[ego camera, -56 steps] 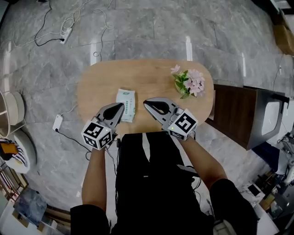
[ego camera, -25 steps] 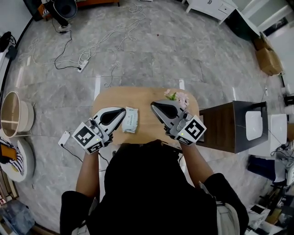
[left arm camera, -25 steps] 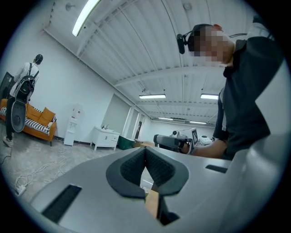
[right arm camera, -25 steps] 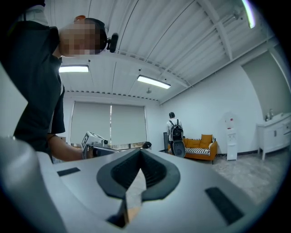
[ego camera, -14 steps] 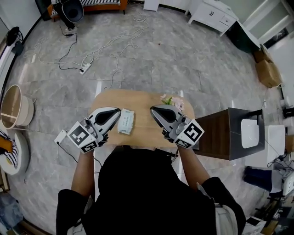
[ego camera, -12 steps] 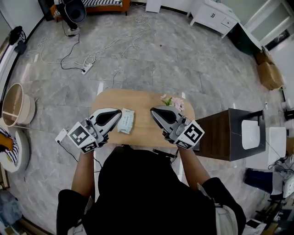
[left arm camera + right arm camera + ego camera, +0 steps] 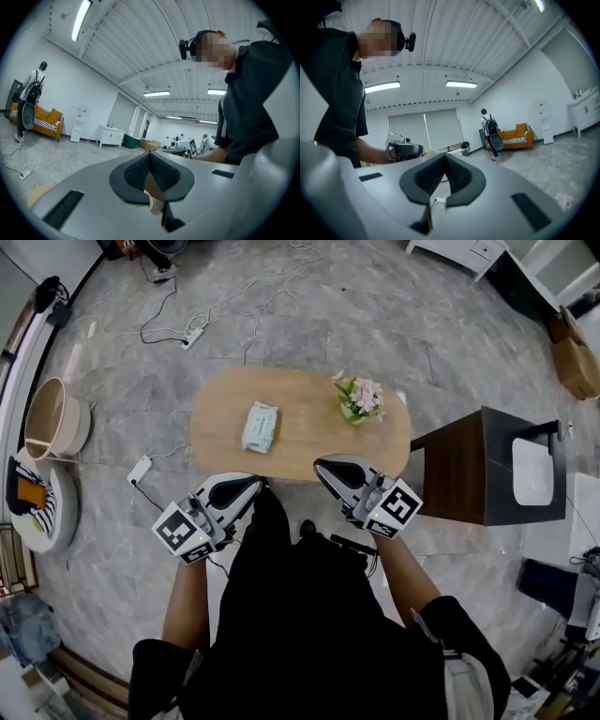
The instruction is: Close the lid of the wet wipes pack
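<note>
wet wipes pack (image 7: 260,426): flat soft pouch, white and pale green, upper middle of head view, left half of table; print too small to read
table (image 7: 309,451): oval, light wood
left gripper (image 7: 251,487): ribbed black pads together, empty, short of the table
right gripper (image 7: 324,468): pads together, empty
flowers (image 7: 360,397): pink, right of pack

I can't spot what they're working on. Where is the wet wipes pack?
In the head view, the wet wipes pack lies on the left half of the oval wooden table, left of the pink flowers.
</note>
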The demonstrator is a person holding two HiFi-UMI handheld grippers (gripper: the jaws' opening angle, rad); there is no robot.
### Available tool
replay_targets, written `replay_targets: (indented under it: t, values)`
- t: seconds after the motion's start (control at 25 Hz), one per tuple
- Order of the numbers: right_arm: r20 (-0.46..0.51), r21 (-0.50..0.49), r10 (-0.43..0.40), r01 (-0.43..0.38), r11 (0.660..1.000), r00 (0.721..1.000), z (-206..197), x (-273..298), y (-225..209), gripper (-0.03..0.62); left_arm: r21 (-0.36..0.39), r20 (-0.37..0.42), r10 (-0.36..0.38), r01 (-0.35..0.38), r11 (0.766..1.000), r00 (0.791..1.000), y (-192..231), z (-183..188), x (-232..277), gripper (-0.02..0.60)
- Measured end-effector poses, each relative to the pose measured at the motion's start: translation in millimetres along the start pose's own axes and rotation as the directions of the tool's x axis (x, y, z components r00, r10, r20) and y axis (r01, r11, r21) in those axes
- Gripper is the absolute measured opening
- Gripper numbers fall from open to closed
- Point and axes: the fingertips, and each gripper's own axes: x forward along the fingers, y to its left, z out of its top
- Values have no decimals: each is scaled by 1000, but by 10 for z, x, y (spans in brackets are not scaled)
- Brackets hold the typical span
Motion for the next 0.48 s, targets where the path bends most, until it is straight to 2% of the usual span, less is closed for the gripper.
replay_targets:
  t: [0.2,0.32,0.48]
  values:
    - [41,37,95,-97,995,995,-131,-402,577,9,-31,-64,-9,7,999,998,-559,-330,-127,15]
    - [17,9,91,-91,996,996,-151,-435,735,9,-14,-40,-30,29,999,999,-721,-233,-150,15]
    - [27,-53,64,-63,997,998,31,-356,997,9,12,-29,-76,76,997,997,-860,-147,-266,15]
